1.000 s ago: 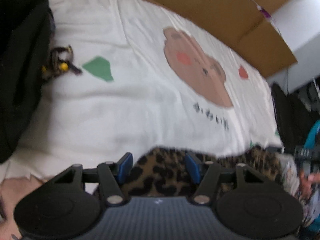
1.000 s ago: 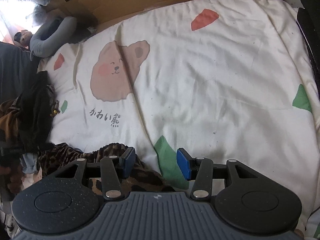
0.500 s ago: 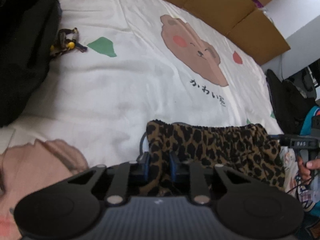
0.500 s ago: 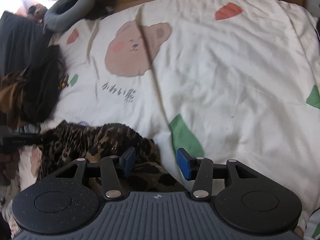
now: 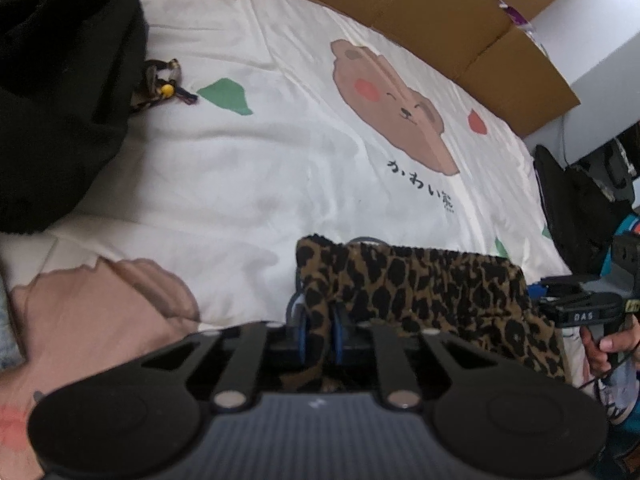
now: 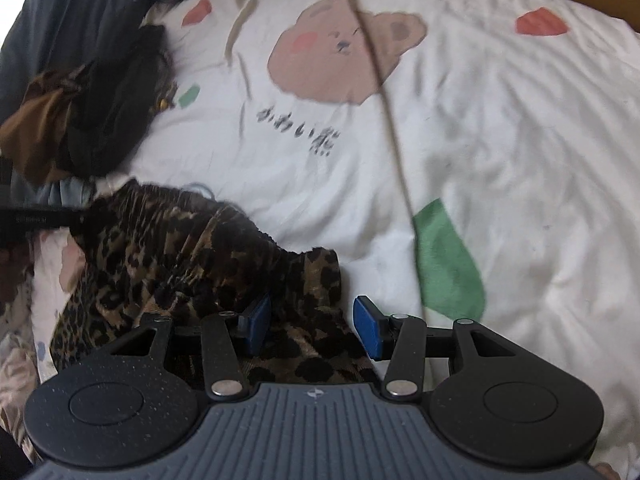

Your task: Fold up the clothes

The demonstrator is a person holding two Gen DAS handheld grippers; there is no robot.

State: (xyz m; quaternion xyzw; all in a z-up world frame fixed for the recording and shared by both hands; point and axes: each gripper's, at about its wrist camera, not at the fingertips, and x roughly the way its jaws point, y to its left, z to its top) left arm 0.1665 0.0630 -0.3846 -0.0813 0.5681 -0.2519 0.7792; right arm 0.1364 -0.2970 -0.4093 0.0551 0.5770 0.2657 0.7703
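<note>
Left tool (image 5: 320, 330) pinches leopard garment (image 5: 420, 280) — right tool (image 6: 312, 322) gapes over it.

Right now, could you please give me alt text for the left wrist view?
The left gripper is shut on one corner of a leopard-print garment lying on a cream bear-print bedsheet. Black clothing is heaped at upper left.

A home bedroom is indicated by a bed spread with a bear-print duvet (image 5: 280, 152), clothes heaped (image 5: 60, 80) at its edge.
</note>
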